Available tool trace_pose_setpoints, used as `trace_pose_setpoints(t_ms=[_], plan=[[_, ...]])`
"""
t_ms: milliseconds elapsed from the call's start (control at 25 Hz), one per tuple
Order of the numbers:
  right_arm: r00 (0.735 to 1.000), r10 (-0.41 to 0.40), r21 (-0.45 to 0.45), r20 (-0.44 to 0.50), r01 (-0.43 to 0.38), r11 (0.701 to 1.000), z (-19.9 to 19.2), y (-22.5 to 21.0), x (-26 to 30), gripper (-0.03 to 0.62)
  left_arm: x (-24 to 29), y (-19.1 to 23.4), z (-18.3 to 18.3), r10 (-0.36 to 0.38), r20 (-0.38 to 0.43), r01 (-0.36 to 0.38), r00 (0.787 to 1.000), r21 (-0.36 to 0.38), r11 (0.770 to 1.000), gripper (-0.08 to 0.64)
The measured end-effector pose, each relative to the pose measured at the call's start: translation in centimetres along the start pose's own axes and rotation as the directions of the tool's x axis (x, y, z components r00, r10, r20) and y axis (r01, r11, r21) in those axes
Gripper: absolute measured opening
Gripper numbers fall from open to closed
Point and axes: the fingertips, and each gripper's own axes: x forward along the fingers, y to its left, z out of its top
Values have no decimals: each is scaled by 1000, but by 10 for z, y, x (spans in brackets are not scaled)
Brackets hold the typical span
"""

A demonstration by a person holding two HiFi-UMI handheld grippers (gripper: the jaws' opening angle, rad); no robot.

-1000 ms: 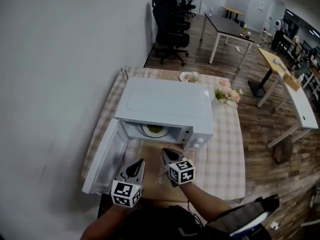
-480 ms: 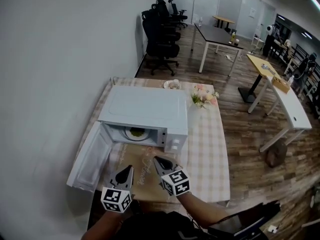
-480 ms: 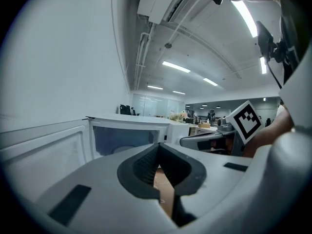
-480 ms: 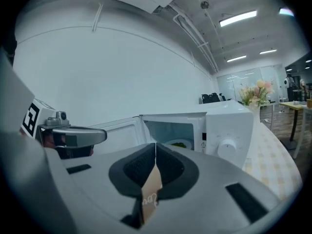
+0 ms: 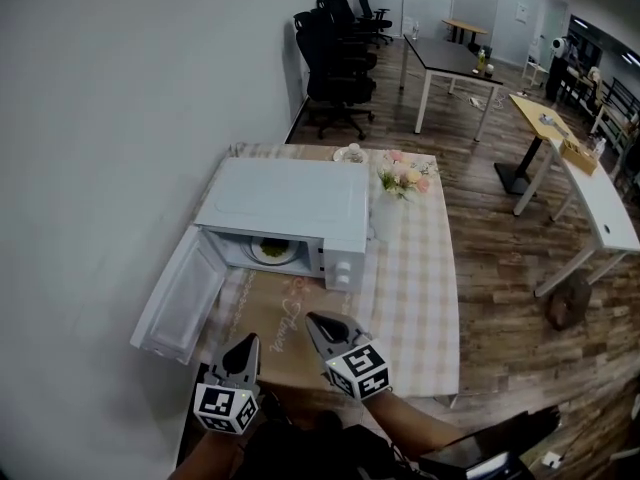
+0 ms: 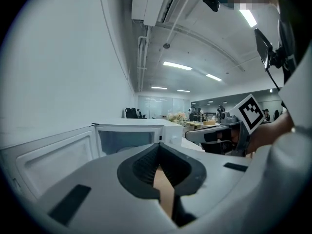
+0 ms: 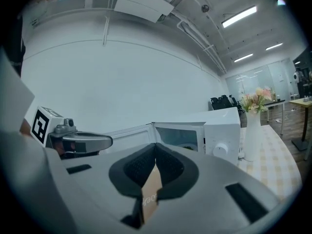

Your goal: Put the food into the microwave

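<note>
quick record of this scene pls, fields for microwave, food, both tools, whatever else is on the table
microwave: white, on the checked cloth, near the wall
door: swung wide open to the left
plate of food: inside the cavity
left tool: jaws together, empty, in front of the microwave
right tool: jaws together, empty, beside the left tool
vase of flowers: upright, right of the microwave
task: food is in, door not yet shut

A table (image 5: 418,303) in a beige-and-white checked cloth stands against a plain white wall (image 5: 120,118); a brown paper mat (image 5: 262,336) lies on its near end; a white vase of pink flowers (image 5: 388,213) stands further back; black office chairs (image 5: 335,68) crowd the wood-plank floor (image 5: 500,258) beyond.
</note>
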Motion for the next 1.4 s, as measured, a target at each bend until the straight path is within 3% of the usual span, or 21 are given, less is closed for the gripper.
trace_pose_setpoints(t_ms=[200, 440, 840, 1120, 1400], plan=[[999, 17, -3, 34, -17, 1000, 17, 11, -14, 9, -14, -9, 21, -31, 58, 35, 998, -68, 997, 8], [998, 0, -7, 69, 1, 1000, 30, 26, -19, 9, -28, -8, 35, -40, 88, 37, 995, 34, 999, 8], [997, -57, -42, 56, 59, 997, 38, 79, -13, 9, -70, 19, 45, -93, 126, 90, 988, 34, 995, 8], [993, -97, -30, 63, 99, 995, 40, 101, -14, 9, -92, 39, 54, -109, 173, 112, 979, -11, 994, 8], [993, -106, -37, 61, 108, 993, 42, 115, -9, 9, -99, 53, 47, -105, 148, 110, 983, -25, 994, 8]])
